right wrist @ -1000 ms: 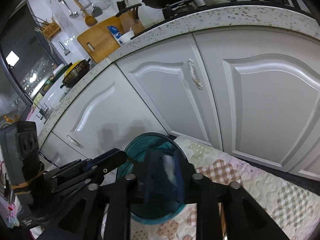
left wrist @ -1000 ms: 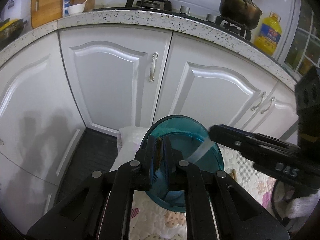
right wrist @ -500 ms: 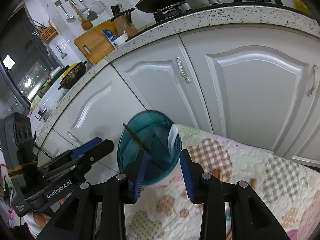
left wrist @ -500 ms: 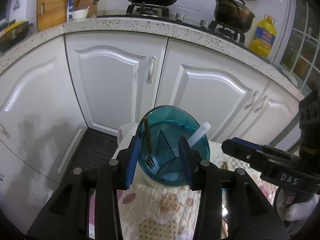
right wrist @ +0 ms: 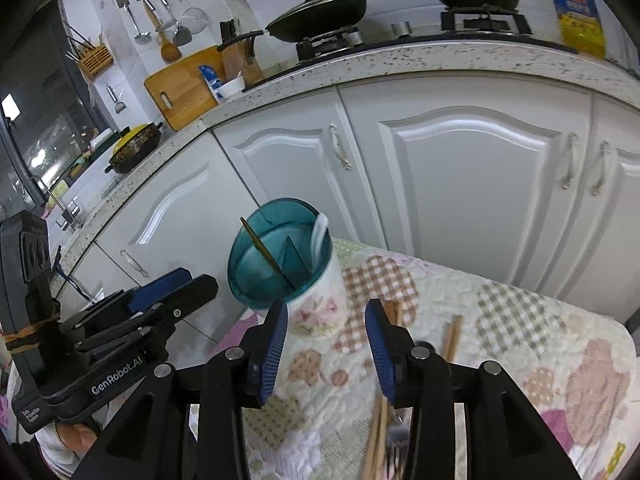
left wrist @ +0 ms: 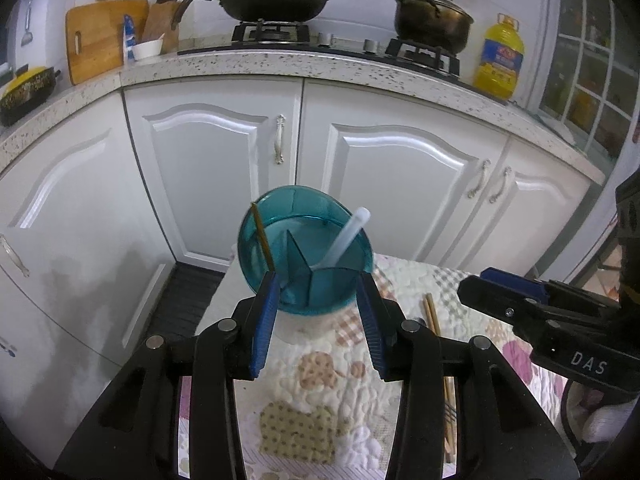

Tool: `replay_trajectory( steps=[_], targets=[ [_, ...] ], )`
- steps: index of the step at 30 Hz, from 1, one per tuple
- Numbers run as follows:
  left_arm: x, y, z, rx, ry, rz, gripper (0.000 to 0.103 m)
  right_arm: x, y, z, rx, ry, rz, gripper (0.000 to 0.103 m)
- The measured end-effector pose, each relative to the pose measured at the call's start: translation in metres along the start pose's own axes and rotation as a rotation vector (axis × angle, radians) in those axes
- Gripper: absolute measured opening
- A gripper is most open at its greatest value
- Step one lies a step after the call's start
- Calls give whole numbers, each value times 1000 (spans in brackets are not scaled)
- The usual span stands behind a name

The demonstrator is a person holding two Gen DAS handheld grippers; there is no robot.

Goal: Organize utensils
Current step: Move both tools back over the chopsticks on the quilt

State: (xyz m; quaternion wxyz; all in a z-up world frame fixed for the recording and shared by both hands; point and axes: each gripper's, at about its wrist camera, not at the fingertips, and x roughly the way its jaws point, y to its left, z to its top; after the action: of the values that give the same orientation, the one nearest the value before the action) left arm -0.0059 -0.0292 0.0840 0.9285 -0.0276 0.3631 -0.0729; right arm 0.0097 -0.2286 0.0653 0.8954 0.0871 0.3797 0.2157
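Both tools backed off the holder (left wrist: 304, 256) — fork (left wrist: 264, 240) leans handle-up.

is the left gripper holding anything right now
No, the left gripper stands open with bare pads, and the teal utensil holder sits beyond it on the quilted cloth.

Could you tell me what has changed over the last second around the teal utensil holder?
Both grippers, left and right, have just opened and backed away, releasing the fork and white spoon into the holder. The holder and the chopsticks stayed put.
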Motion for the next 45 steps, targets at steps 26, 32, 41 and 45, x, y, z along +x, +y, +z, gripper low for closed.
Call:
replay_trajectory(
  steps=[26,32,41,45],
  targets=[
    [9,-22,-49,20,103,-55,39,-1,-52,-82,69,135,-86,38],
    [15,-14,-50,2,117,-43,39,39,-47,-86,40,207,-59,34],
    [27,0,-55,-20,147,-18,39,105,-49,-79,1,299,-74,28],
    [34,2,-57,-24,163,-17,39,108,-56,-86,29,282,-95,14]
  ],
)
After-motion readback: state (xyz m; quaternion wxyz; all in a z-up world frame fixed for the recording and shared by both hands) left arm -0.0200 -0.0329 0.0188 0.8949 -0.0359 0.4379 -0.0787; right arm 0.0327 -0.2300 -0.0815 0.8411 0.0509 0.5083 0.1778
